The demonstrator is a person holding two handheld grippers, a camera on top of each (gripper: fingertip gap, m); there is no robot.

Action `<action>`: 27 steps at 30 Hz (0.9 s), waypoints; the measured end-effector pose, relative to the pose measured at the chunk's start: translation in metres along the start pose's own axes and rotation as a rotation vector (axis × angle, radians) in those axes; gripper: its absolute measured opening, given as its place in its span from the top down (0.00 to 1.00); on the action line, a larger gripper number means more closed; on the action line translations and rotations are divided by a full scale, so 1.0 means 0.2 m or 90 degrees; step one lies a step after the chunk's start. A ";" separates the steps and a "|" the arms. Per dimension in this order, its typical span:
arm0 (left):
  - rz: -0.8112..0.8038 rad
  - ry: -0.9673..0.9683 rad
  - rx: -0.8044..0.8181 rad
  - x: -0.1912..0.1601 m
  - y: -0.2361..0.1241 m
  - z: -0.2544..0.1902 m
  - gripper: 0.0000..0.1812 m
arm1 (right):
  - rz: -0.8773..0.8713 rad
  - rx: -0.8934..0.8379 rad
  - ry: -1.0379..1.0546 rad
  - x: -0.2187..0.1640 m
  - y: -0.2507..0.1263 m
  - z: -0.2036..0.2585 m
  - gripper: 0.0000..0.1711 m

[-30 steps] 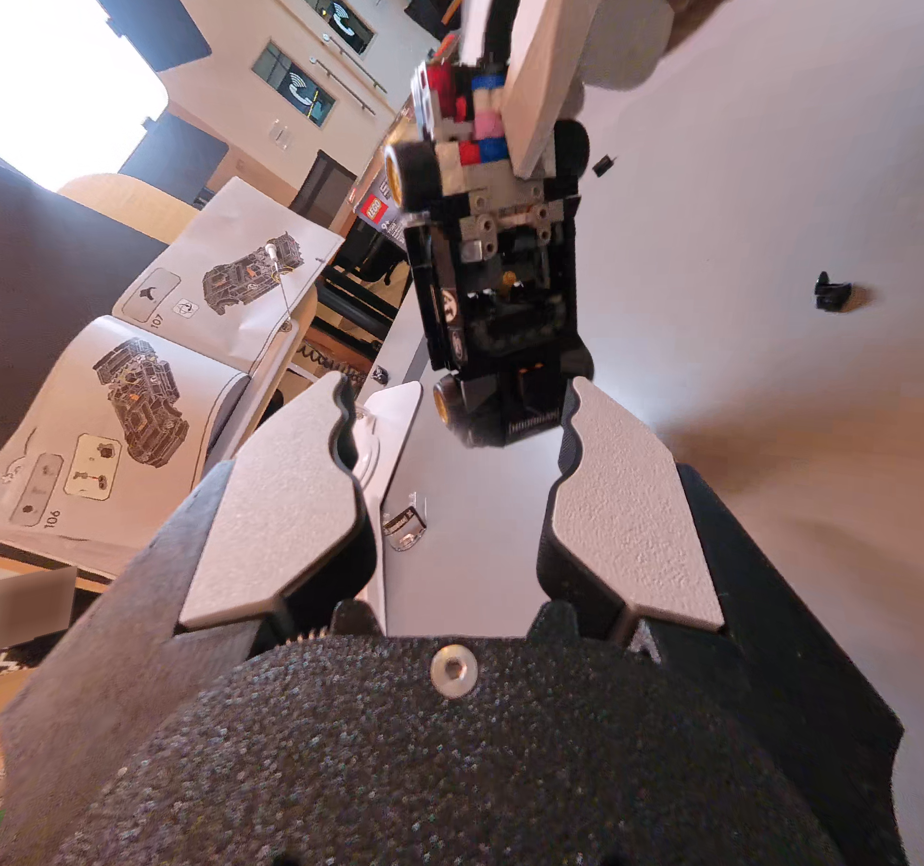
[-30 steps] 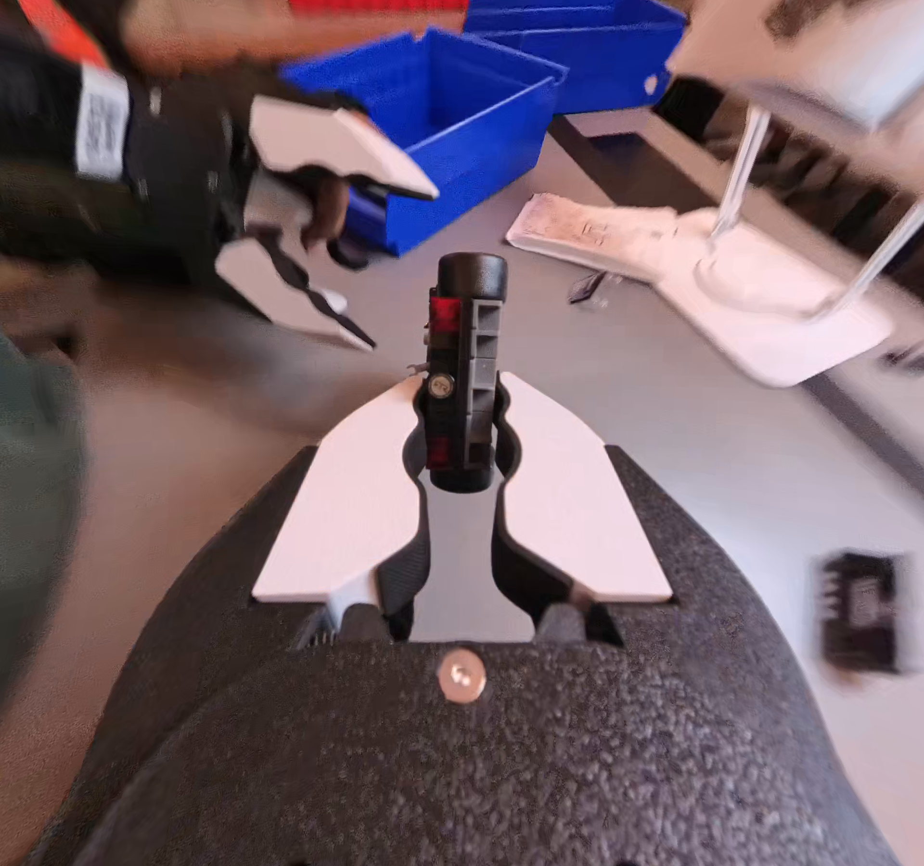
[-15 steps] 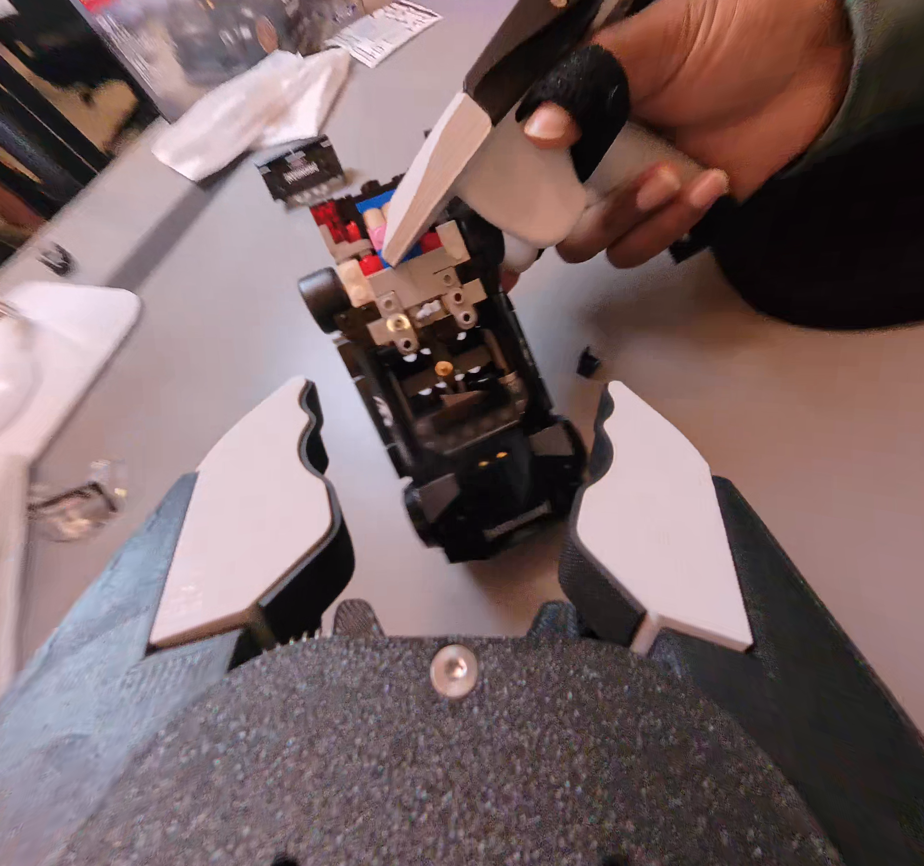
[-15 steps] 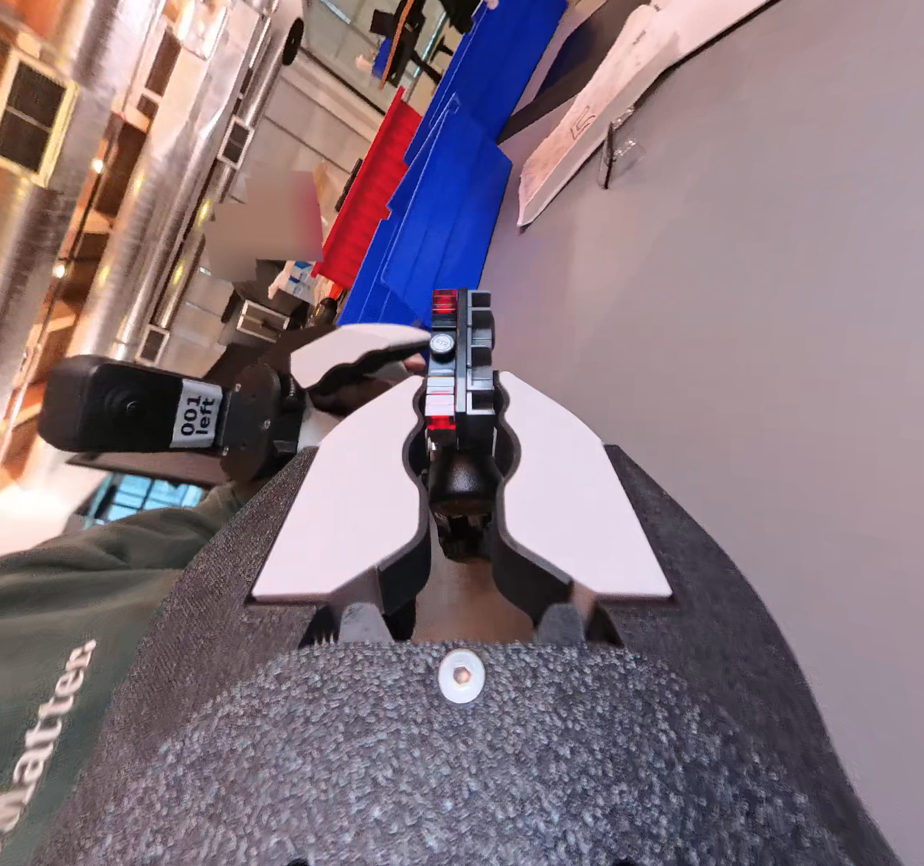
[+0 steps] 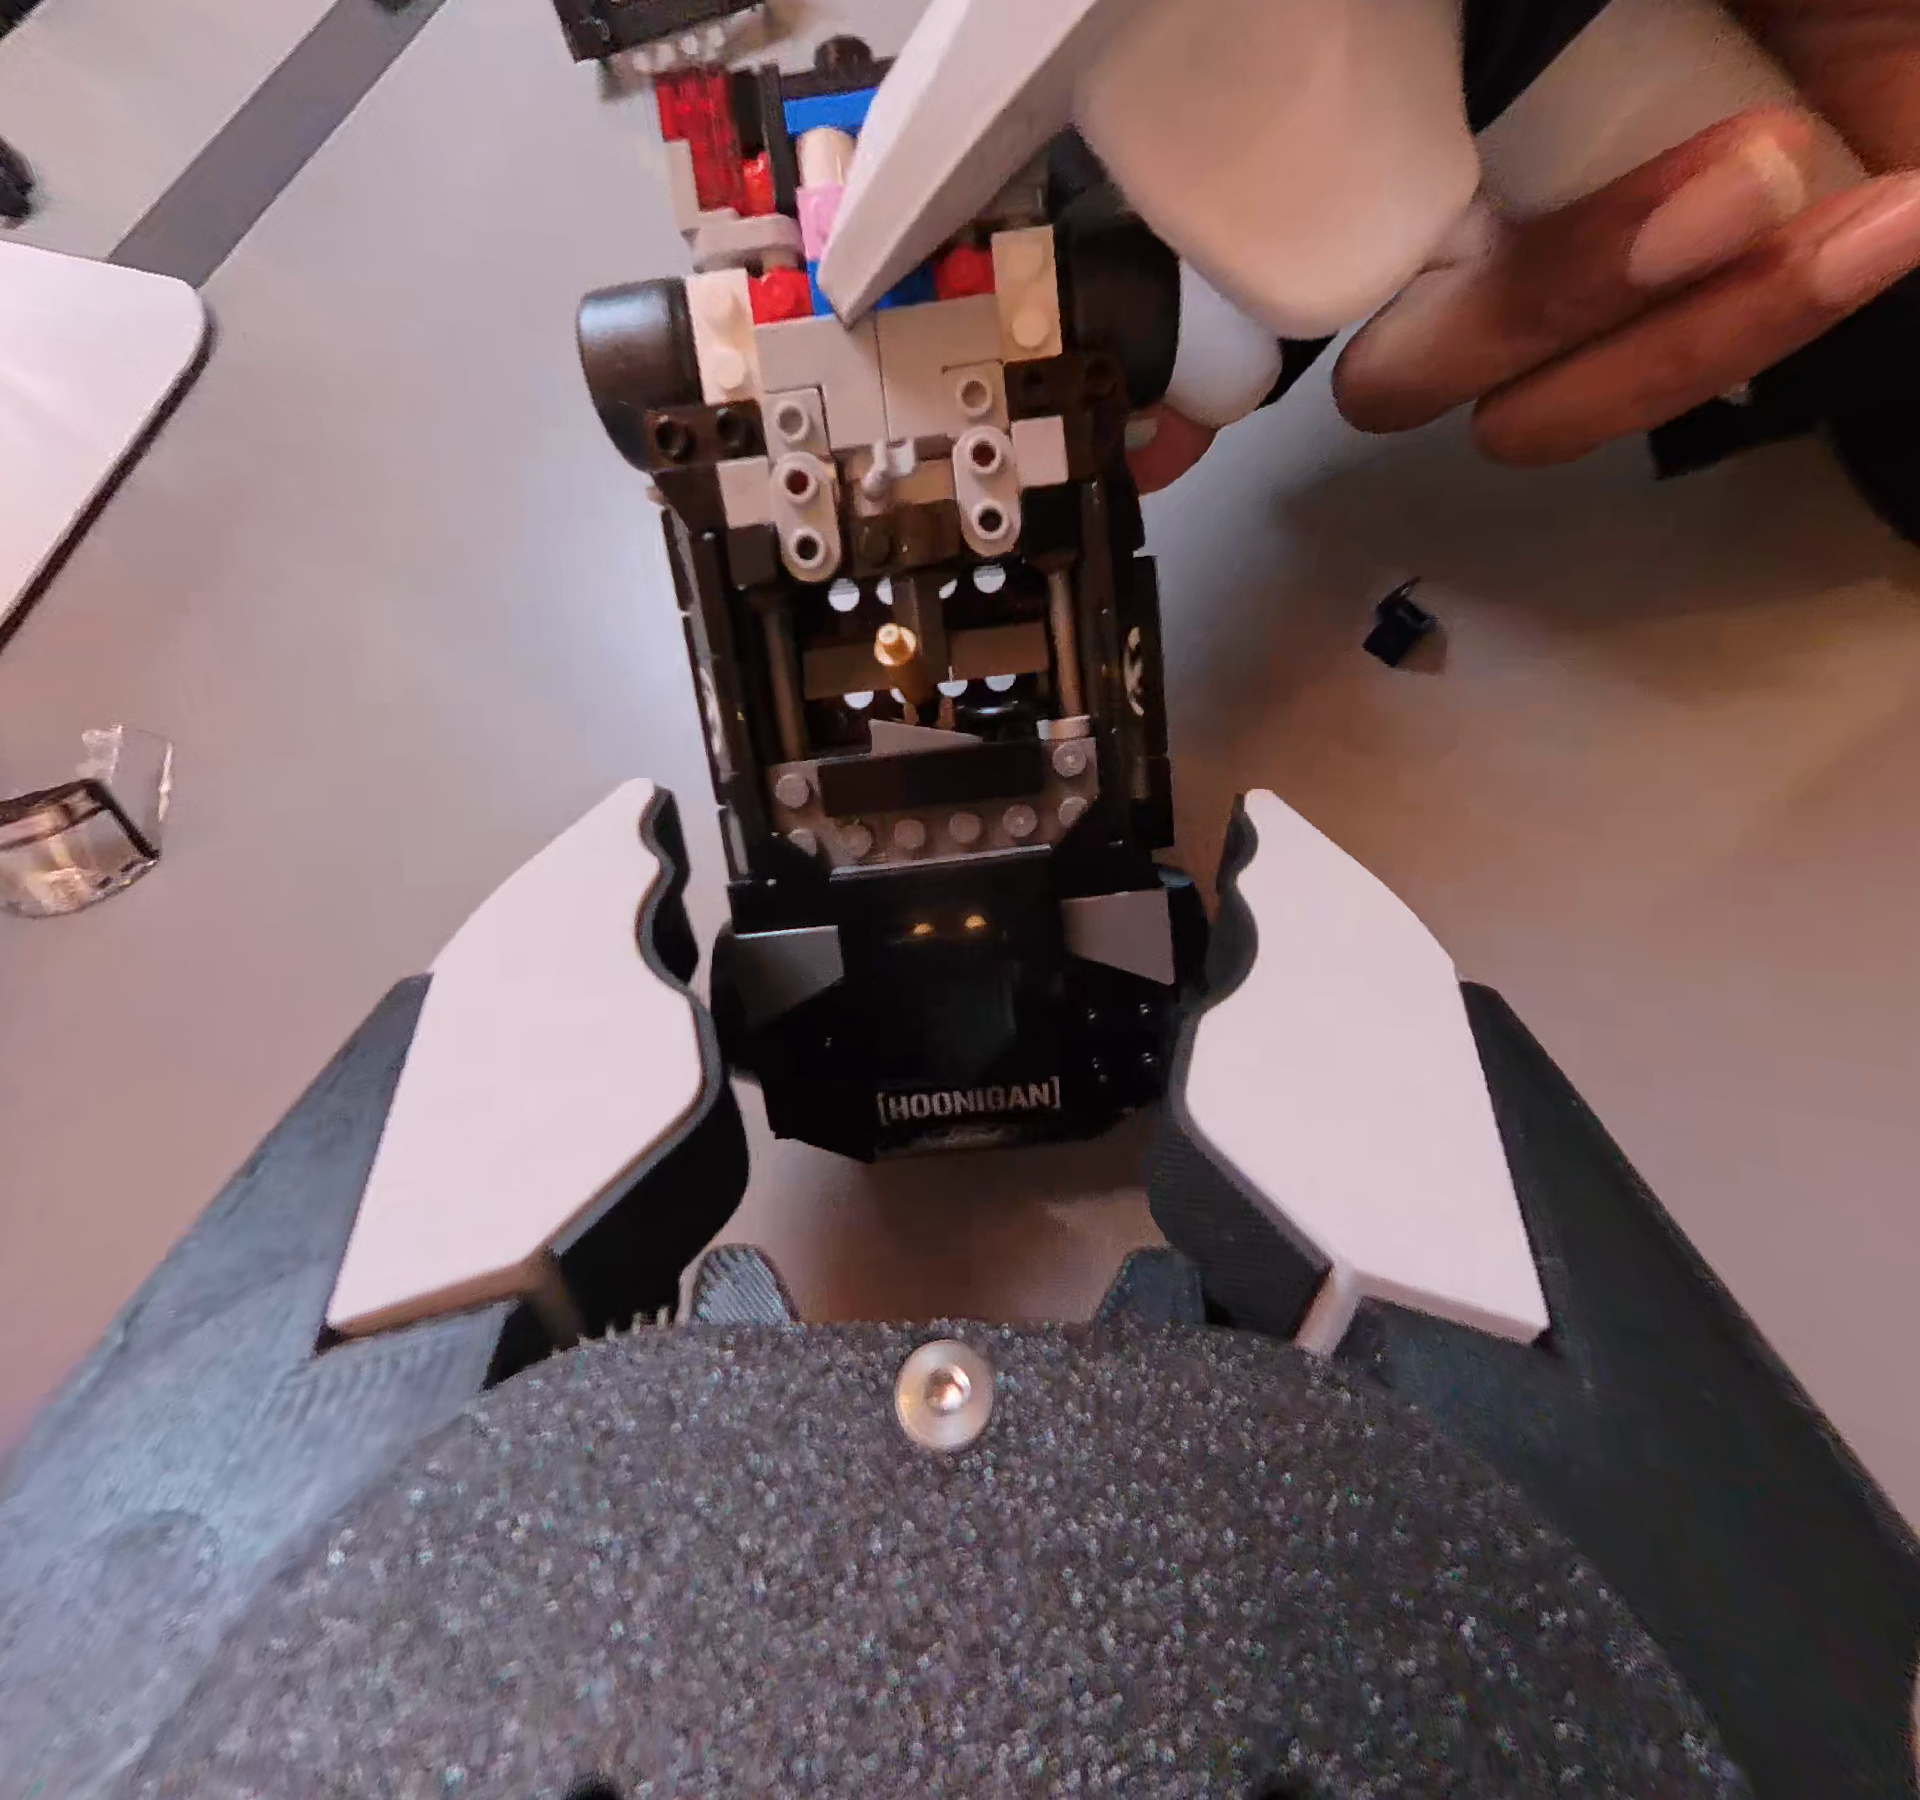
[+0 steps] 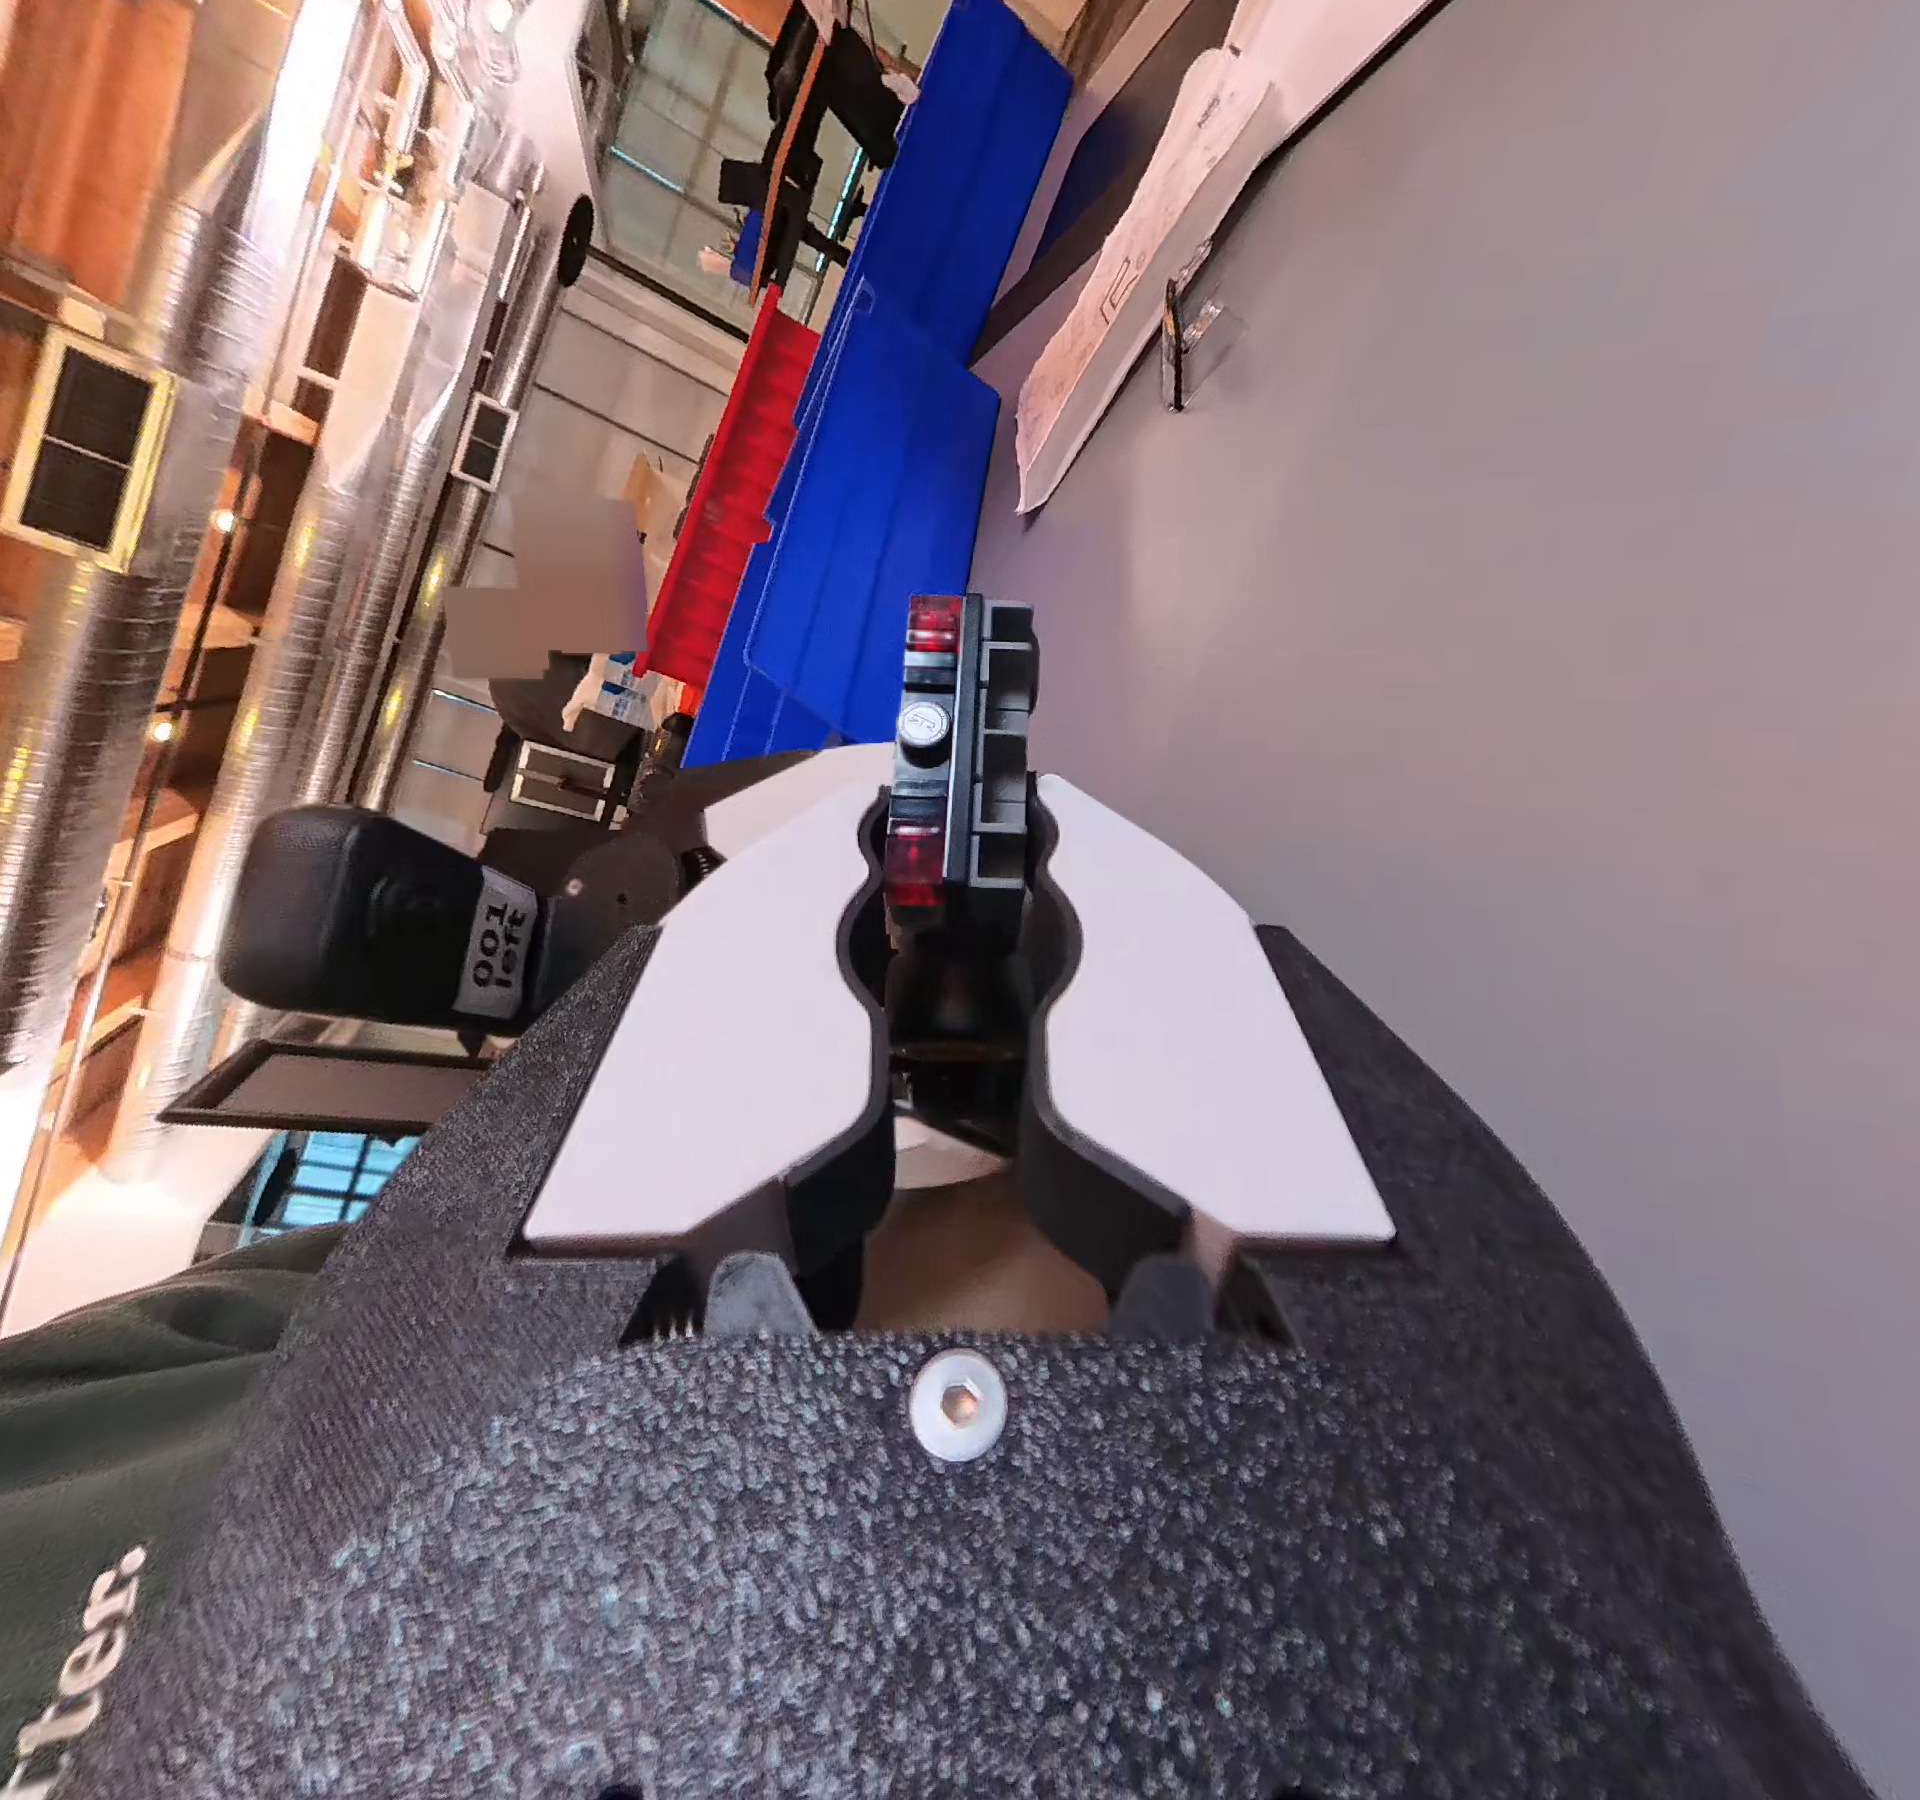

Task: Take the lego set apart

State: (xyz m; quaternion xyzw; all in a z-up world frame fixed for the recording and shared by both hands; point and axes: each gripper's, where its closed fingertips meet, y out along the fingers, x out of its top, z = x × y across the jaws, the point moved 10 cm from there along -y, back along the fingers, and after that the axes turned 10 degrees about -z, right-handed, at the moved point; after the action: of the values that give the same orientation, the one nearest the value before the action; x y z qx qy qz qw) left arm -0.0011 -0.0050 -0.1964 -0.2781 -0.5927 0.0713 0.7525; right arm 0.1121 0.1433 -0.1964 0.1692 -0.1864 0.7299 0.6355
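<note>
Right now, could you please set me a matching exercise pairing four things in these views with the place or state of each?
Things:
1. left gripper
2. right gripper
3. clear brick
4. small black piece

Places or states:
A. lying loose on the table, right of the lego car
B. clamped on the car's tail end
C. open, fingers either side of the car's front
D. lying on the table, left of the car

Pairs: 1-C, 2-B, 3-D, 4-A
</note>
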 end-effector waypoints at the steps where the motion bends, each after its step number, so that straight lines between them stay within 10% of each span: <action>1: 0.002 -0.006 -0.014 0.02 0.00 0.00 0.45 | -0.002 -0.002 0.003 0.00 0.00 0.00 0.87; 10: 0.015 -0.027 -0.075 0.12 0.07 0.08 0.57 | 0.026 -0.012 0.006 0.02 -0.02 -0.03 0.86; 25: 0.187 -0.001 -0.205 0.10 0.18 0.18 0.61 | 0.158 -0.102 -0.454 0.04 -0.19 0.03 0.77; 27: 0.180 -0.017 -0.218 0.09 0.17 0.18 0.49 | 0.189 -0.114 -0.509 -0.01 -0.18 0.04 0.77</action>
State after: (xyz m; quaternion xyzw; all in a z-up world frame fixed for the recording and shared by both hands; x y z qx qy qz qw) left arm -0.0220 0.0435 -0.1924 -0.4811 -0.5615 0.0778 0.6688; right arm 0.1472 0.1425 -0.1879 0.3541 -0.5027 0.6714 0.4137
